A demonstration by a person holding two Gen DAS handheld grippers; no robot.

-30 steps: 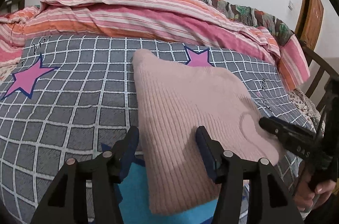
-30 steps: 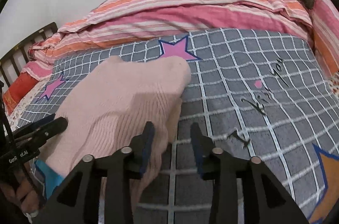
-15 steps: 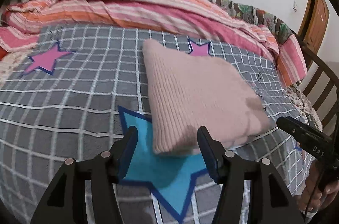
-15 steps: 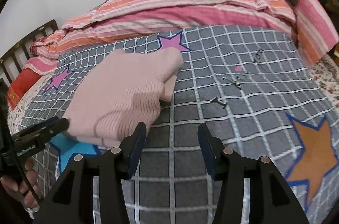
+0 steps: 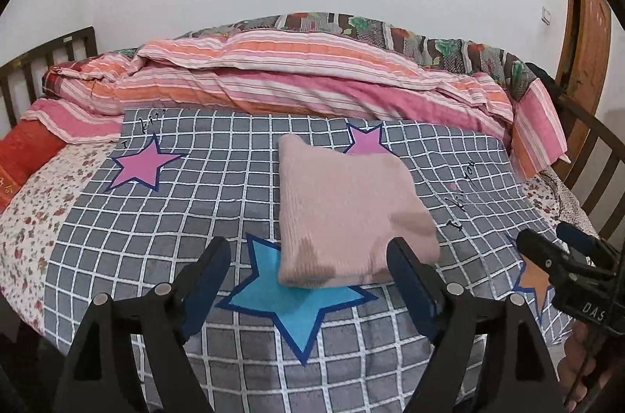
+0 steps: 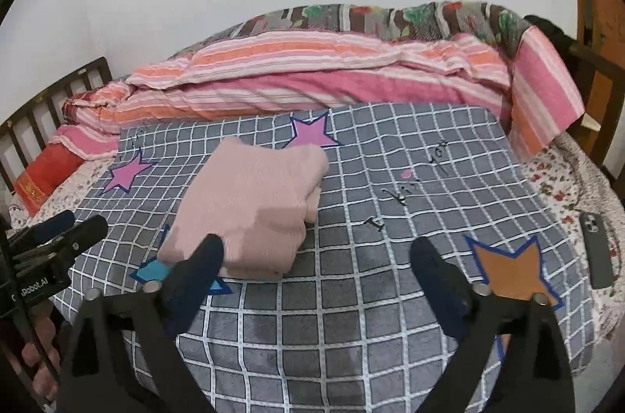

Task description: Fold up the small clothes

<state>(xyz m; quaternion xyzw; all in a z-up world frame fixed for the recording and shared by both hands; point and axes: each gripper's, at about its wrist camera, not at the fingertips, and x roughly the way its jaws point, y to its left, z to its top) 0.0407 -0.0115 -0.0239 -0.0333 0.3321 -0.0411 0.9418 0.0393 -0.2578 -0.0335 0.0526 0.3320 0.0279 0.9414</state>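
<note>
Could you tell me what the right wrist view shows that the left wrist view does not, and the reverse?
Only the right wrist view shows a phone lying near the bed's right edge. Only the left wrist view shows the whole blue star; the right view catches just its tips. Both show the folded pink sweater lying free on the checked blanket, and both grippers, left and right, open and empty.

The folded pink sweater point(image 5: 347, 217) covers part of the blue star point(image 5: 297, 299) and most of one pink star point(image 5: 365, 139) on the grey checked blanket point(image 5: 156, 237). Black lettering point(image 6: 406, 194) on the blanket is too small to read. The phone point(image 6: 595, 249) lies near the frame's edge, possibly face down.
</note>
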